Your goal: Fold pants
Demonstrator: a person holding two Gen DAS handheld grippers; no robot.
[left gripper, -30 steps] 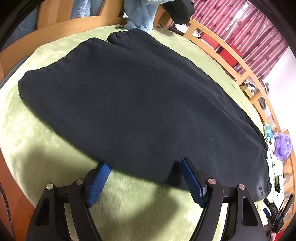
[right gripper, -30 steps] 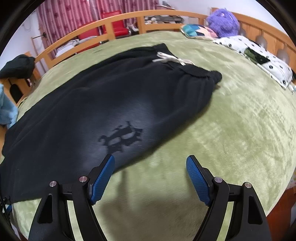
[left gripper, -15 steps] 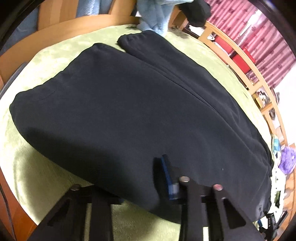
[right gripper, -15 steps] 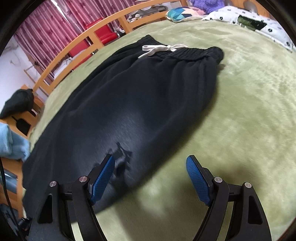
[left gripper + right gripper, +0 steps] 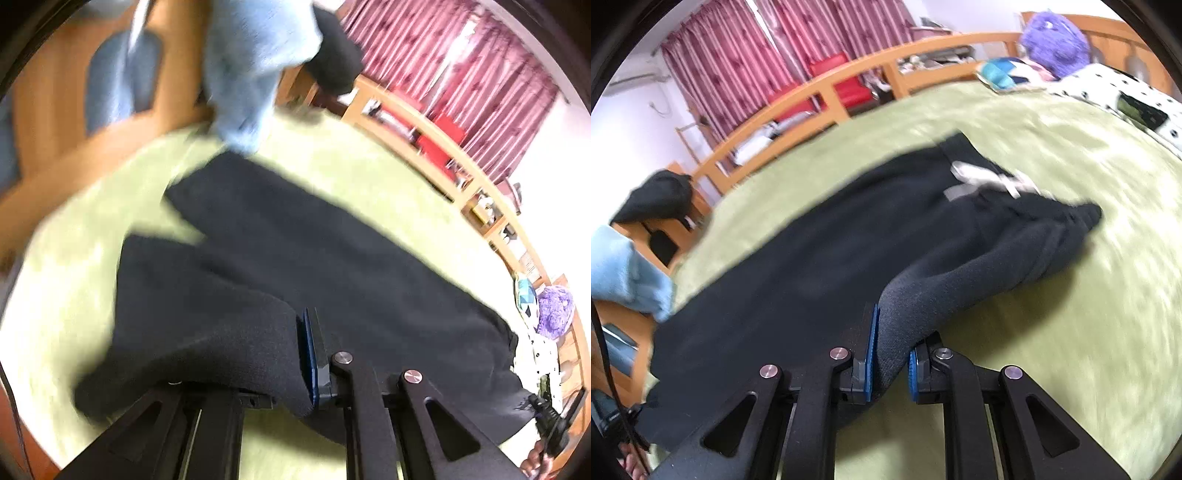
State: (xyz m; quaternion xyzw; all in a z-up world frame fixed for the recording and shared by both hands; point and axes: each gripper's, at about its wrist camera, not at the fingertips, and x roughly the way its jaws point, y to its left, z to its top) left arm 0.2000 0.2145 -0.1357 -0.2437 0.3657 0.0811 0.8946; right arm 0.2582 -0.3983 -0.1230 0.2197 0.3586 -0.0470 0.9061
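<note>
Black pants (image 5: 332, 258) lie across a green bed cover (image 5: 66, 295). In the left wrist view my left gripper (image 5: 295, 362) is shut on the near edge of a pant leg and holds it raised, the cloth draping over the left finger. In the right wrist view the pants (image 5: 831, 258) stretch away with a white drawstring (image 5: 982, 181) at the waistband. My right gripper (image 5: 890, 362) is shut on a lifted fold of the pants near the waist end.
A wooden bed rail (image 5: 849, 85) curves round the far side. A light blue cloth (image 5: 251, 74) and a dark bundle (image 5: 653, 195) hang at the foot end. A purple plush toy (image 5: 1052, 37) and spotted pillow (image 5: 1126, 96) lie at the head end.
Both grippers have shut on the near edge of the pants and lifted it. The right gripper was open half a second ago. Both views are now blurred by motion.
</note>
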